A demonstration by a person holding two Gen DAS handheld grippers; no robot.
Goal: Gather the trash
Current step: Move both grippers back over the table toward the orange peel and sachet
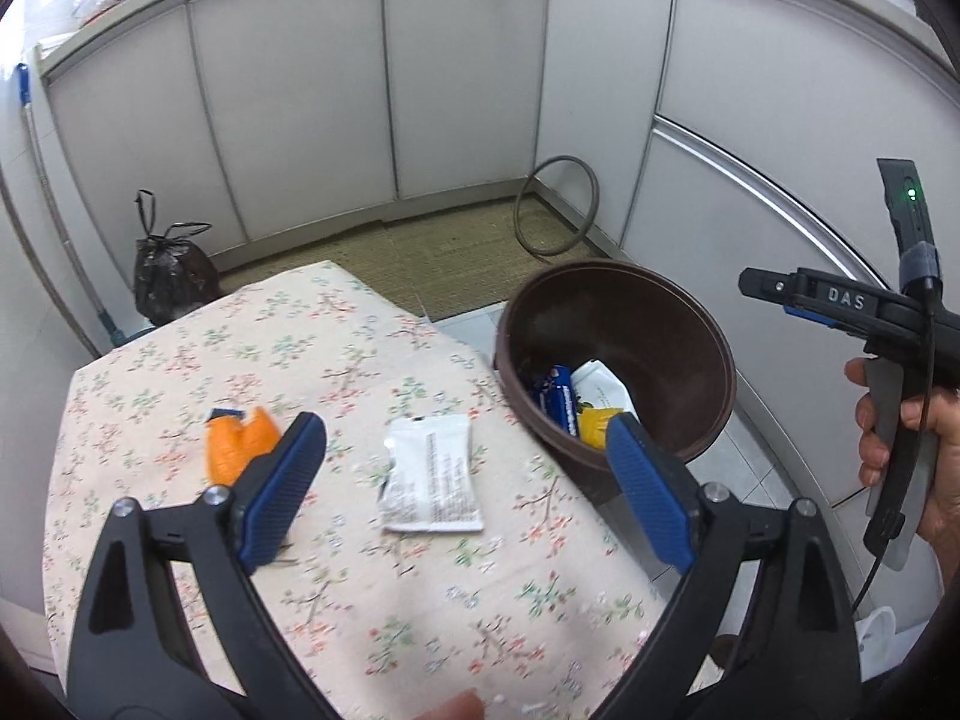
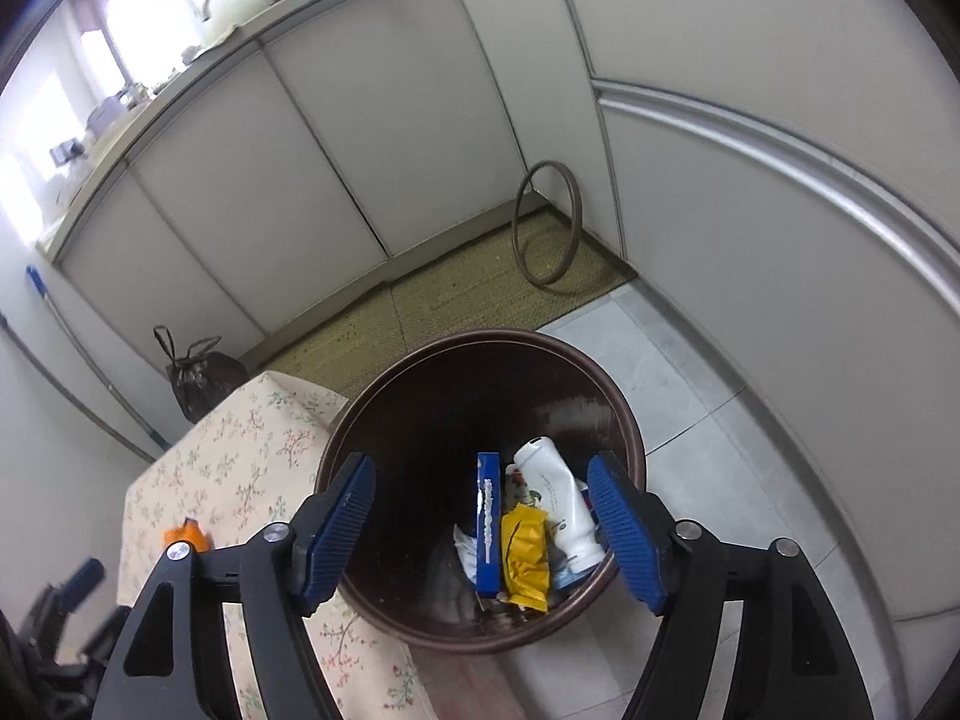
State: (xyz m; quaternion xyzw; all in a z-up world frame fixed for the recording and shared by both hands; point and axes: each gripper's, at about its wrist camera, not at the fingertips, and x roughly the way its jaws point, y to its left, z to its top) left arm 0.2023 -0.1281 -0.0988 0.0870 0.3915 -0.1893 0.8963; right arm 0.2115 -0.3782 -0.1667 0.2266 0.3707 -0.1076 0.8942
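A white wrapper (image 1: 433,479) lies on the floral tablecloth (image 1: 300,360), between the fingers of my left gripper (image 1: 465,495), which is open and empty just above it. An orange wrapper (image 1: 237,441) lies to its left; it also shows in the right wrist view (image 2: 187,534). A brown bin (image 1: 618,360) stands at the table's right edge. My right gripper (image 2: 480,531) is open and empty above the bin (image 2: 480,642). Inside are a blue box (image 2: 489,525), a yellow wrapper (image 2: 527,558) and a white pouch (image 2: 558,498).
White cabinets (image 1: 360,90) run along the back and right. A tied black rubbish bag (image 1: 168,276) sits on the floor past the table. A ring (image 1: 555,204) leans in the corner on a woven mat (image 1: 456,252). A mop handle (image 1: 54,192) stands at the left.
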